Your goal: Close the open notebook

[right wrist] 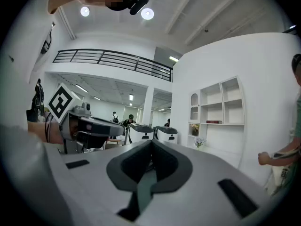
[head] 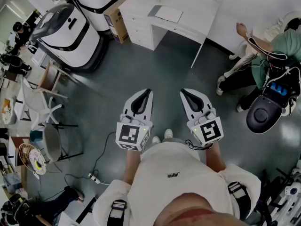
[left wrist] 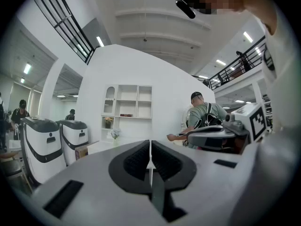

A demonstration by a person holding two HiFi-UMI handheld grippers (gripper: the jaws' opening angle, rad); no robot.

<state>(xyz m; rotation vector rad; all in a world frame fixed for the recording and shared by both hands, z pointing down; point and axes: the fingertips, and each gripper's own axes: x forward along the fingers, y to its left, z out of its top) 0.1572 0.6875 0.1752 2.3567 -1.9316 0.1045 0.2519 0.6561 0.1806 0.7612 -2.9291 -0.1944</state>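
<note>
The person stands on a grey floor [head: 141,65] and holds both tools side by side, low before the body. The left hand-held gripper [head: 148,91] has its jaws pressed together, with nothing between them; its own view [left wrist: 150,144] shows the same. The right hand-held gripper [head: 183,91] is also fully narrow and empty, as its view [right wrist: 151,143] confirms. Both point toward 12 o'clock, where a white table [head: 141,6] stands well apart from them. On it lies a flat pale thing, apparently the notebook [head: 168,14]; it is too small to tell more. Two white machines [head: 70,29] stand at 10 o'clock, and a seated person [head: 263,55] is at 2 o'clock.
</note>
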